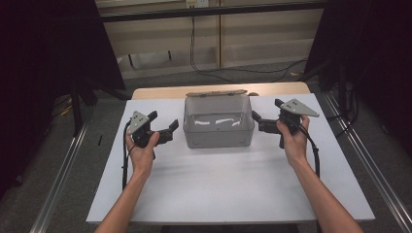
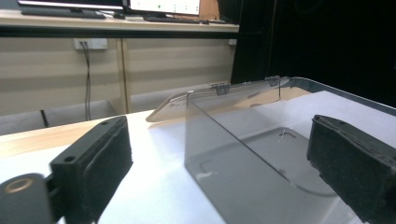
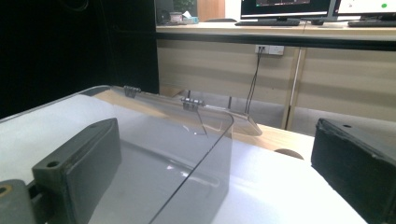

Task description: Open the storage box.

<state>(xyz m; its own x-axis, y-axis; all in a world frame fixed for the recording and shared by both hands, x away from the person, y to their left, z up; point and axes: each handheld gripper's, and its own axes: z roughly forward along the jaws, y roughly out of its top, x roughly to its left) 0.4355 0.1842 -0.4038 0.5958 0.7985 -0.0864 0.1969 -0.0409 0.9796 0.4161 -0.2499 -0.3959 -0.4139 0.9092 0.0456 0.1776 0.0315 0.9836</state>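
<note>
While no writing reads, both grippers' fingers gape, flanking the clear box.

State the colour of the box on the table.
The box is clear, see-through plastic with a faint grey tint; the high view shows it best.

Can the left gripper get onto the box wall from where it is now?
Probably yes. The left gripper is open and sits just beside the clear box, jaws toward its left wall. In the left gripper view that wall edge stands between the jaws with nothing in the way.
</note>
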